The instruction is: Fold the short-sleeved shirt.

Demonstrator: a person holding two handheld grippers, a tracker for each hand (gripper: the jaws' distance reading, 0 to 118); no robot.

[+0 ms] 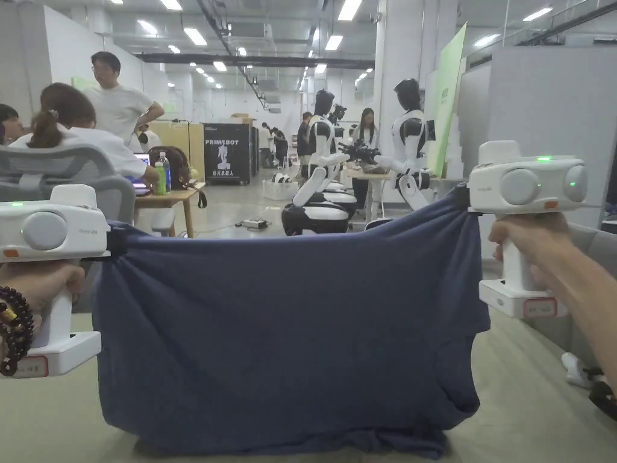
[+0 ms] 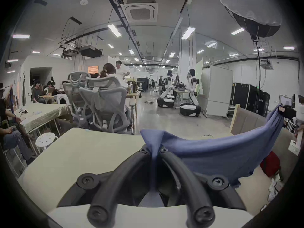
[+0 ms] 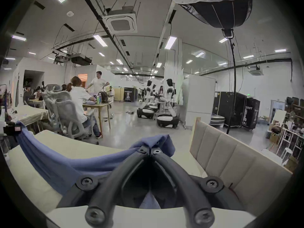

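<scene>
A dark blue short-sleeved shirt (image 1: 289,337) hangs stretched between the two grippers above a pale table (image 1: 530,410), its lower part bunched on the tabletop. My left gripper (image 1: 114,241) is shut on the shirt's upper left corner; in the left gripper view the black jaws (image 2: 153,151) pinch a fold of blue cloth (image 2: 213,154). My right gripper (image 1: 463,199) is shut on the upper right corner, slightly higher; its own view has the jaws (image 3: 150,150) closed on cloth (image 3: 154,142) that trails off to the left.
Grey office chairs (image 2: 102,100) and a seated person (image 1: 66,132) are at the far left by a wooden desk (image 1: 169,199). White humanoid robots (image 1: 325,181) stand in the aisle beyond. A beige padded panel (image 3: 230,157) borders the table on the right.
</scene>
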